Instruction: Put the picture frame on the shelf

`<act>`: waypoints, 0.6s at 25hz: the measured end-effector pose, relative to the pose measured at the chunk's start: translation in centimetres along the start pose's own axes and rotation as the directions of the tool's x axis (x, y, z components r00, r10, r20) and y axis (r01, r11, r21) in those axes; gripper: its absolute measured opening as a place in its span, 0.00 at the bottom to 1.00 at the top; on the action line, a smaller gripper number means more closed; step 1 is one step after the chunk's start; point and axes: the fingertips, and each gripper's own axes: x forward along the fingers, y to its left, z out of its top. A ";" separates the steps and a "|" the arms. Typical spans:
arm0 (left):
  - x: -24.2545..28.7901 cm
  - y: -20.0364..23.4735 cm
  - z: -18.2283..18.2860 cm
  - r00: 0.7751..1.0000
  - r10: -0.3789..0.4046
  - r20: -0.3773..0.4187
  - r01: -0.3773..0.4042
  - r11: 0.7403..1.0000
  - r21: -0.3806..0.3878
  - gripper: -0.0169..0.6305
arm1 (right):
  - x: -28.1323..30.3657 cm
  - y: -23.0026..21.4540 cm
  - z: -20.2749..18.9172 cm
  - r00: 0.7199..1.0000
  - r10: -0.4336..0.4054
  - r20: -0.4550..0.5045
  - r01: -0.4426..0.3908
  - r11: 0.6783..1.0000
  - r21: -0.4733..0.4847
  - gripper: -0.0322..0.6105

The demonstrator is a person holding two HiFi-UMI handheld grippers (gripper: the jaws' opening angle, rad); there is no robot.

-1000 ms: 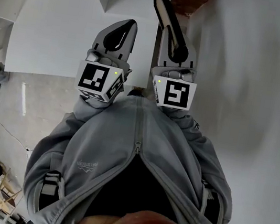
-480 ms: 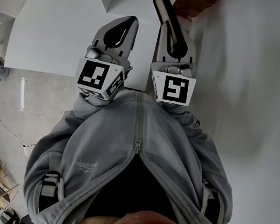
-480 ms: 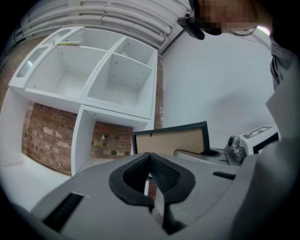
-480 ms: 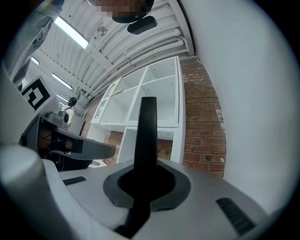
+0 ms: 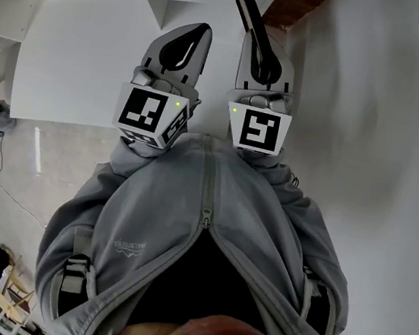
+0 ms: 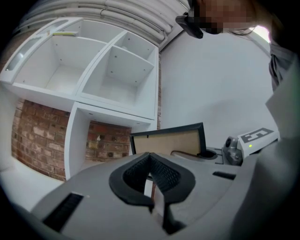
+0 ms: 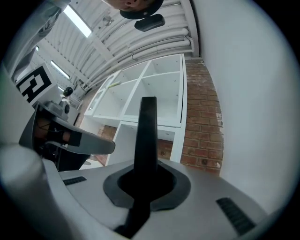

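Nearest us, the grey zip-up hoodie [image 5: 198,232] is filling the lower head view, with both sleeves reaching forward. The left gripper [image 6: 150,161], grey plastic with a marker cube, is riding with its fingers [image 6: 171,178] pressed fully together and nothing between them. The right gripper [image 7: 146,180] is sitting just beside it, and its fingers [image 7: 174,186] are clamping down on the rim of the thin black-rimmed picture frame [image 7: 147,136]. We are seeing the frame edge-on in the right gripper view, standing straight out of the grip. The left gripper view is showing its tan backing board and black rim. So the frame is hanging in the air in the right gripper, not yet on the shelf. Beyond it, the white cubby shelf unit [image 6: 115,75] is standing with open compartments, apart from the frame. Behind and below the shelf unit a red brick wall [image 7: 202,126] is showing, next to a plain white wall [image 5: 371,150] on the right. Farthest out, white pipes [image 7: 154,42] are running overhead.
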 end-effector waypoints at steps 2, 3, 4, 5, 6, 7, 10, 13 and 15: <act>0.4 0.6 -0.1 1.000 -0.013 -0.005 0.013 1.000 -0.003 0.04 | 0.7 0.1 -0.2 1.000 -0.013 -0.005 0.013 1.000 -0.018 0.10; 0.6 0.9 -0.1 1.000 -0.019 -0.007 0.019 1.000 -0.005 0.04 | 1.0 0.1 -0.3 1.000 -0.019 -0.007 0.019 0.999 -0.029 0.10; 0.9 1.1 -0.2 1.000 -0.027 -0.010 0.027 1.000 -0.006 0.04 | 1.3 0.1 -0.4 1.000 -0.025 -0.010 0.024 0.999 -0.040 0.10; 1.1 1.3 -0.3 0.999 -0.034 -0.012 0.034 0.999 -0.008 0.04 | 1.6 0.1 -0.6 0.999 -0.030 -0.016 0.029 0.998 -0.053 0.10; 1.3 1.5 -0.4 0.999 -0.042 -0.014 0.042 0.999 -0.010 0.04 | 1.9 0.2 -0.8 0.999 -0.033 -0.024 0.031 0.997 -0.069 0.10; 1.5 1.7 -0.4 0.999 -0.049 -0.016 0.048 0.999 -0.012 0.04 | 2.2 0.2 -0.9 0.999 -0.034 -0.036 0.031 0.996 -0.088 0.10; 2.3 2.2 -0.3 0.997 -0.069 -0.022 0.068 0.997 -0.021 0.04 | 3.1 0.3 -1.6 0.995 -0.038 -0.090 0.024 0.987 -0.158 0.10; 3.0 2.6 -0.2 0.996 -0.084 -0.028 0.083 0.996 -0.028 0.04 | 4.0 0.1 -2.2 0.990 -0.052 -0.128 0.026 0.980 -0.198 0.10; 3.4 3.0 -0.3 0.995 -0.090 -0.034 0.089 0.995 -0.033 0.04 | 4.6 0.0 -2.6 0.987 -0.062 -0.149 0.027 0.975 -0.222 0.10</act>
